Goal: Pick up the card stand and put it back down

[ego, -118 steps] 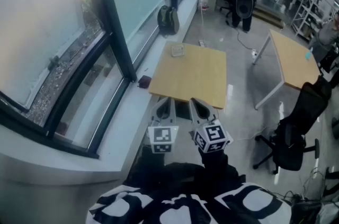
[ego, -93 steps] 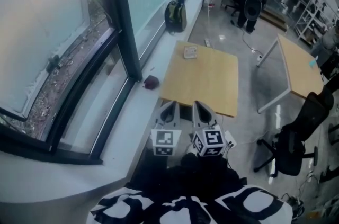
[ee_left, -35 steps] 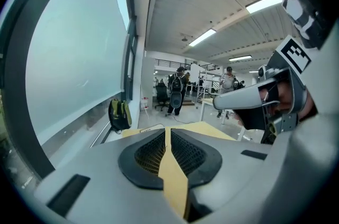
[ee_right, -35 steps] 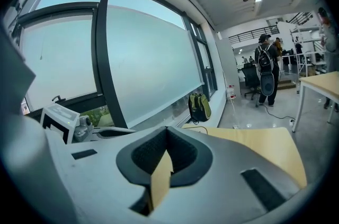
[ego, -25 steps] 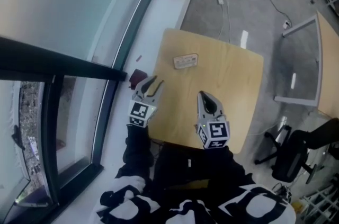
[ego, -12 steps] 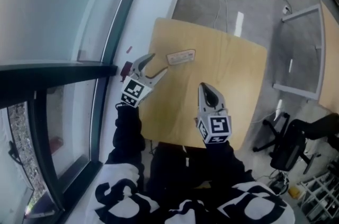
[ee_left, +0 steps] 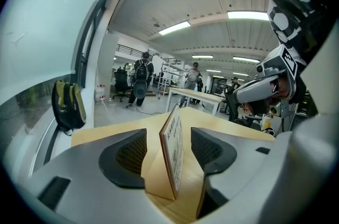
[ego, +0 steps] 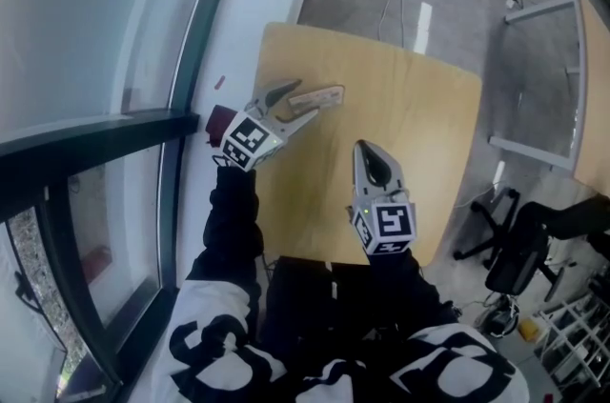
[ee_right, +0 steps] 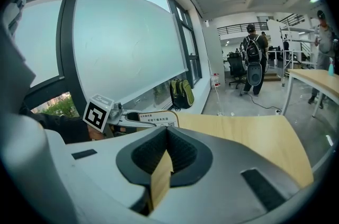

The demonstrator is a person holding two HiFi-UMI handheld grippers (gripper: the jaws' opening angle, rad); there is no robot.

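Two pads of the left tool (ego: 305,101), just opened wide, flank the upright card stand (ee_left: 173,146) untouched; closing off-centre could tip or skid it across the surface (ego: 410,125). Right tool (ee_right: 167,133) is pressed together, empty.

Two grippers: the left gripper (ego: 299,103) and the right gripper (ego: 366,150), each bearing one marker cube, so two cubes (ego: 246,142). One card stand (ee_left: 172,150), between the left fingers (ee_left: 126,157). Two wooden tables: one table (ego: 419,163) under the fingertips, a second table (ego: 599,87) well off to the right of them. One backpack (ee_right: 181,93), far beyond the fingertips. One office chair (ego: 529,249). One small dark red thing (ego: 217,119), just beside the left fingers. Two people (ee_right: 254,61) show in the right gripper view.
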